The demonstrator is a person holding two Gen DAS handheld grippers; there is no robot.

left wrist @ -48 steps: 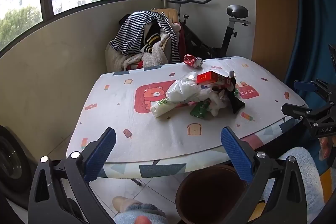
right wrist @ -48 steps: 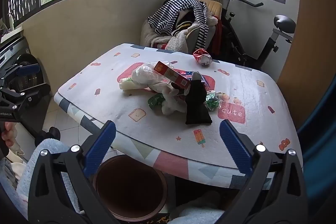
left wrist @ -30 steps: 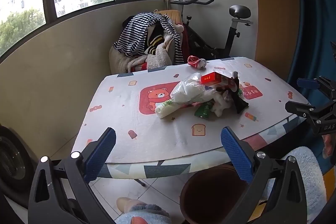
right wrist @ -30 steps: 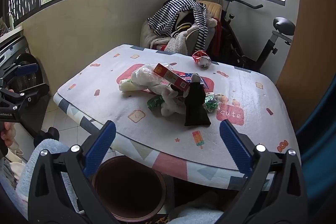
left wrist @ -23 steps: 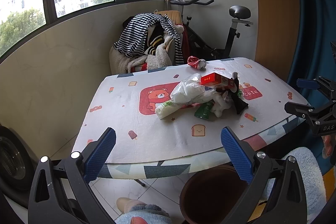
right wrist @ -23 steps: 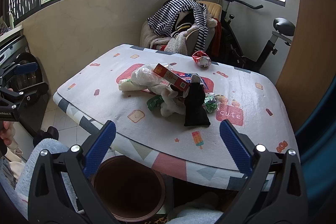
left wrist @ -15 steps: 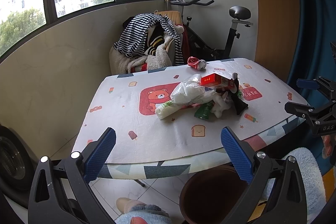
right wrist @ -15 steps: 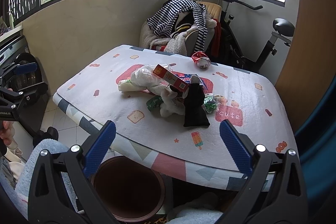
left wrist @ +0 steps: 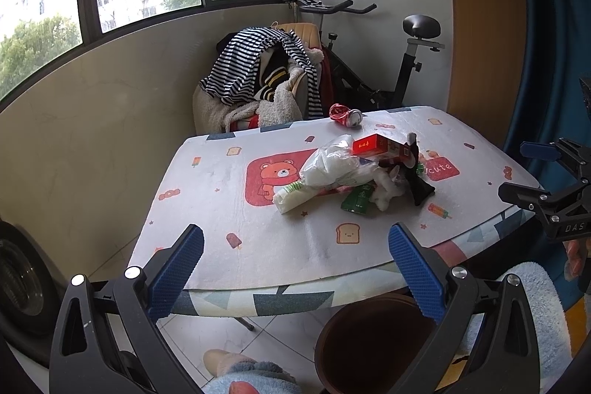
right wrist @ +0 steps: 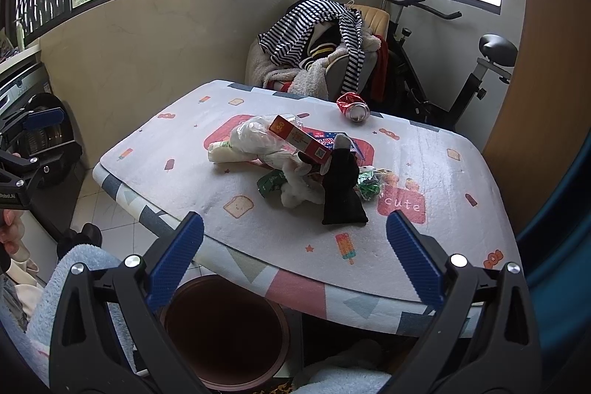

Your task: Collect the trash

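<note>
Trash pile (left wrist: 354, 172) mid-table (left wrist: 229, 209), edges bare

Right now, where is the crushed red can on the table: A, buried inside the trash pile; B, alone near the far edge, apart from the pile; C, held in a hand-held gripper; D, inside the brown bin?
B: the crushed red can lies alone near the table's far edge, apart from the trash pile.

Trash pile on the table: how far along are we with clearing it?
Nothing looks done yet. The brown bin below the table edge shows no trash inside, though its bottom is dark. Nothing is in hand: left gripper and right gripper both hang open short of the table. Left to collect: crushed red can, red carton, clear plastic bag, black sock, green wrappers.
</note>
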